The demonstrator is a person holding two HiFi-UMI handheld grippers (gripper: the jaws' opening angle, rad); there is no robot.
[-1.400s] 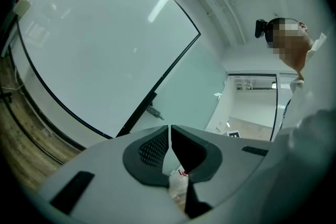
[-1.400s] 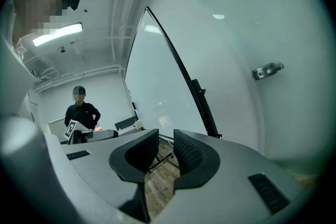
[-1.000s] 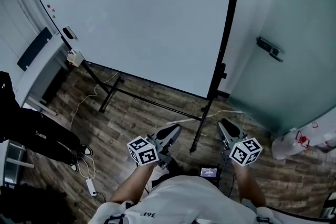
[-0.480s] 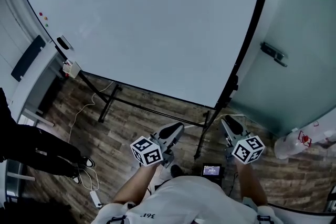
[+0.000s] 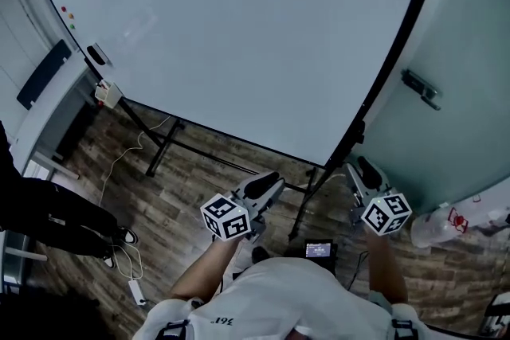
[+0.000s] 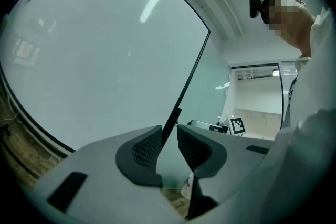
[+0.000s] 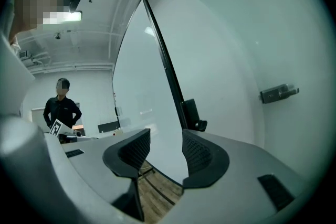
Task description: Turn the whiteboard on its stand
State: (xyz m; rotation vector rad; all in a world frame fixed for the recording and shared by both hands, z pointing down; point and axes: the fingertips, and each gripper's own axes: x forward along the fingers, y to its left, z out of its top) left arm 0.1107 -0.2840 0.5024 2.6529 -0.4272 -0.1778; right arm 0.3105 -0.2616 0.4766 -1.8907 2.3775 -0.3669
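We find the whiteboard (image 5: 239, 36) on its stand (image 5: 239, 165), ahead of and above both grippers. Its long axis runs left to right, and its black right edge lies nearest the right gripper (image 5: 362, 171). The left gripper (image 5: 267, 185) stands released and empty. The right jaws have just been opening and grip nothing. Compared with a second ago, the board's right edge sits further right in the head view.

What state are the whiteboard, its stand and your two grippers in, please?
Large white black-framed whiteboard: blank, mounted, ungripped.
Black metal stand: upright on wooden floor.
Left gripper: open, empty.
Right gripper: jaws have just been opening, nothing between them.
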